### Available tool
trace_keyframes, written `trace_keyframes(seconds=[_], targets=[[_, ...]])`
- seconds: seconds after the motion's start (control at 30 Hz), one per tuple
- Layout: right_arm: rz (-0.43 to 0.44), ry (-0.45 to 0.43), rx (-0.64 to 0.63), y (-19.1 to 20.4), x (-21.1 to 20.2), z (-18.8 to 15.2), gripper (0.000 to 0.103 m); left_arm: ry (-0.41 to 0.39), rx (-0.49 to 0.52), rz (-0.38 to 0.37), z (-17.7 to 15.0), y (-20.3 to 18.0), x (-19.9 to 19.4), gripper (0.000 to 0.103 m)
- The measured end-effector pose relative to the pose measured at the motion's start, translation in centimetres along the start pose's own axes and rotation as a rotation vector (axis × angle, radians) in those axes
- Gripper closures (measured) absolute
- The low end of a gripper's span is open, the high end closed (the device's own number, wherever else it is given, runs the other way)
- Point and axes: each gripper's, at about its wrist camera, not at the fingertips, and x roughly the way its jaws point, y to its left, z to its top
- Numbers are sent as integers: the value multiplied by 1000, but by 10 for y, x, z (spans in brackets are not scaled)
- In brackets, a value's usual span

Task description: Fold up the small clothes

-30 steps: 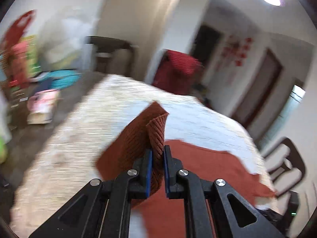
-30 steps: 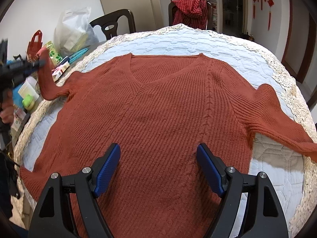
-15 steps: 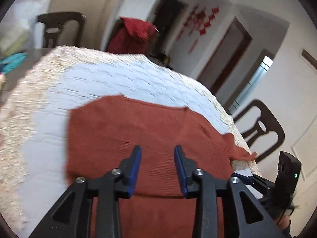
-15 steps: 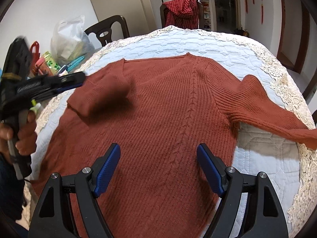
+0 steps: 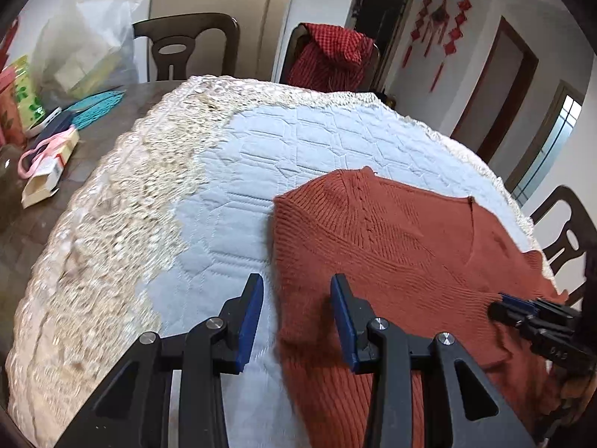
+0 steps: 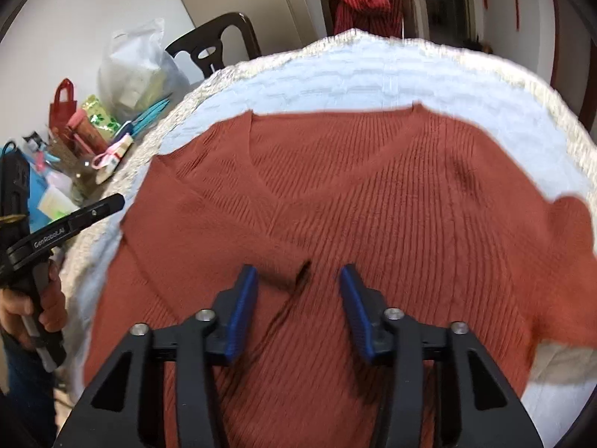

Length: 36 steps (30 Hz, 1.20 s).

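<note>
**A:** ok quick q, what's the left gripper doing rn?

**B:** jaws partly apart, nothing between the pads. It's hanging over the left edge of the rust-red sweater; that edge runs right btwn the two fingers, left pad over bare quilt, right pad over knit. Not pinching anything afaict.

**A:** and the right gripper?

**B:** jaws closing atm, still a clear gap. Sweater lies flat right under and ahead of it, incl a dark cuff end of the folded-in sleeve btwn the pads. Pads aren't pressing on it tho. Pic's a bit blurry.

**A:** further out?

**B:** sweater's spread on the white quilted cover w/ a lace border, V-neck pointing away from both claws. Left of the left claw, well apart: clutter on the brown table, a small box w/ pink ribbon and a plastic bag. Beyond the far edge: a chair w/ red cloth draped on it. From the right cam you see a hand gripping the left tool's handle, far left of the right claw.
</note>
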Motion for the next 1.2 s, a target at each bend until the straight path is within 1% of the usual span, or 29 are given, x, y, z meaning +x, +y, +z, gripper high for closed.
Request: trace_keyframes(seconds=[0.03,0.07,0.13,0.17,0.2,0.27,0.3,0.4,0.47,0.53,0.57,0.6,0.63,0.67,0.77,0.83,0.87,0.9,0.93,0.97,1.0,1.03,1.07,1.13,1.2], targets=[[10,-1,-5,2,-1,1,92,-2,8,6,2,-2,2,63],[7,-3,-19,4,-2,4,98,-4,16,8,4,-3,5,63],[15,-21,-54,9,-6,10,99,-5,29,10,9,-5,12,63],[22,-38,-62,10,-9,14,99,-3,28,10,10,-5,15,71],[31,-58,-68,12,-12,19,99,-5,31,12,11,-4,17,87],[54,-113,-81,16,-20,32,99,-9,34,22,13,-2,20,91],[61,-135,-82,15,-22,37,99,-12,26,13,14,0,21,93],[83,-170,-54,4,-19,50,99,-45,-3,-4,14,6,16,94],[77,-158,-16,-6,-8,53,99,-66,-33,-28,14,11,12,94],[86,-117,20,-18,5,49,99,-59,-43,-47,15,16,15,94],[84,-69,38,-24,14,46,98,-44,-45,-44,15,17,18,92],[60,-23,58,-31,24,43,98,-28,-55,-36,15,18,21,89],[37,-11,69,-34,27,41,98,-22,-63,-35,15,19,22,89],[17,-18,78,-37,26,38,98,-26,-68,-35,16,20,21,89],[40,-59,85,-37,9,33,98,-75,-61,-20,17,16,4,89],[53,-79,67,-31,0,31,98,-98,-50,-39,16,11,-8,89],[67,-81,44,-25,-1,31,98,-104,-40,-53,13,6,-13,85],[77,-74,22,-20,-1,30,98,-99,-26,-63,11,2,-14,79],[79,-62,7,-18,2,28,98,-82,-6,-66,8,-4,-12,78],[75,-29,-7,-15,10,27,98,-48,13,-59,3,-9,-7,77],[62,24,-9,-14,20,25,98,-13,24,-55,-1,-11,-1,77],[60,49,-5,-16,25,22,97,21,34,-55,-7,-13,4,77],[61,28,-4,-16,20,22,96,33,48,-48,-11,-14,6,77],[62,57,-10,-16,14,20,94,19,74,-36,-16,-16,-1,75],[67,71,-27,-18,9,18,94,18,56,-55,-15,-14,-7,74]])
